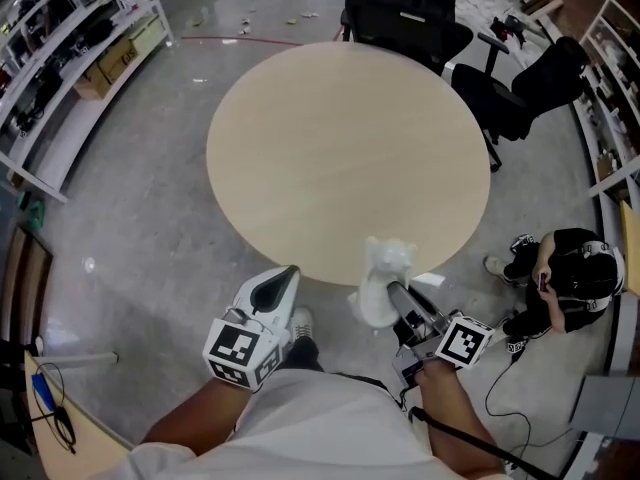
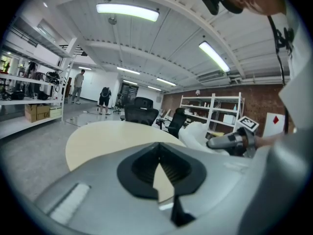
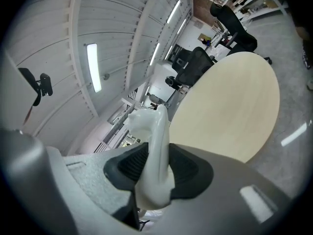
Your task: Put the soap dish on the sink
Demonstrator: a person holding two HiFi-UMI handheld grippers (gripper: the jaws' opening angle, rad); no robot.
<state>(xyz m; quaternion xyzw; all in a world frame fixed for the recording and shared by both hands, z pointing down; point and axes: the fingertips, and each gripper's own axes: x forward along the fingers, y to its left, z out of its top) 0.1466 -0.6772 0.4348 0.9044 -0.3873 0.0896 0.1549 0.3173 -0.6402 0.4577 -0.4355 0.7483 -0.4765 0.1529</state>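
So far only the pick-up looks done: the right gripper (image 1: 398, 298) is clamped on the white soap dish (image 1: 385, 273), which is held on edge in the air just off the near rim of the round counter (image 1: 340, 158). The left gripper (image 1: 283, 280) hangs beside it, tips together and nothing between them. No sink shows in any view, so carrying and setting down are both left, by my reading. The counter itself is bare. Black office chairs (image 1: 410, 13) stand at its far side, a person (image 1: 560, 278) crouches on the floor to the right, and shelves (image 1: 70, 58) line the left wall.
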